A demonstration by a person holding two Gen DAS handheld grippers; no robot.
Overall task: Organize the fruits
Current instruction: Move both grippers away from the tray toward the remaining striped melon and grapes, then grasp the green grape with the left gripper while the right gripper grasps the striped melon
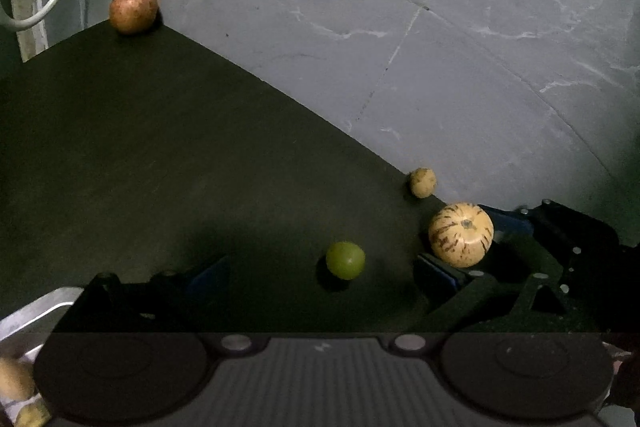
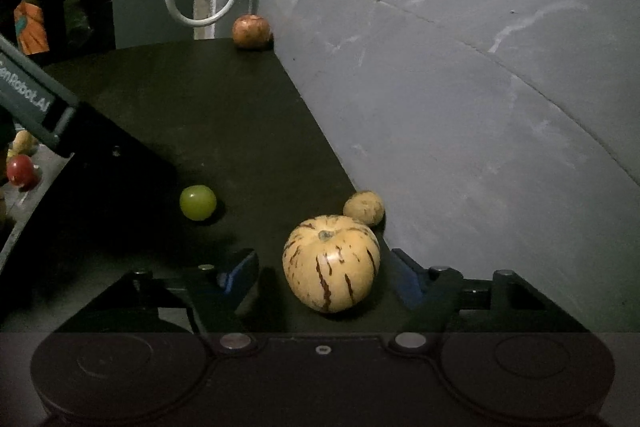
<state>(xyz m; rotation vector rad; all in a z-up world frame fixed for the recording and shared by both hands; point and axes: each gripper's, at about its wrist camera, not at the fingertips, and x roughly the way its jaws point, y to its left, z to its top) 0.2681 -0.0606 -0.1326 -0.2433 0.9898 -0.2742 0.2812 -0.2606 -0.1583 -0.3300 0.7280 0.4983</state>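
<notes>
The right gripper (image 2: pixel 324 271) has its fingers wide around the striped melon (image 2: pixel 331 263) on the worktop (image 2: pixel 200 115). The left gripper (image 1: pixel 320 273), fingers wide, has the green fruit (image 1: pixel 345 260) at 12 o'clock.

On the table: one striped melon (image 2: pixel 331 263), one green fruit (image 2: pixel 198 202), one brown apple (image 2: pixel 251 31), one small tan fruit (image 2: pixel 364 207).

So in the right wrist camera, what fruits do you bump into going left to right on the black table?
Green round fruit → reddish-brown fruit → big striped cream melon → small tan fruit.
</notes>
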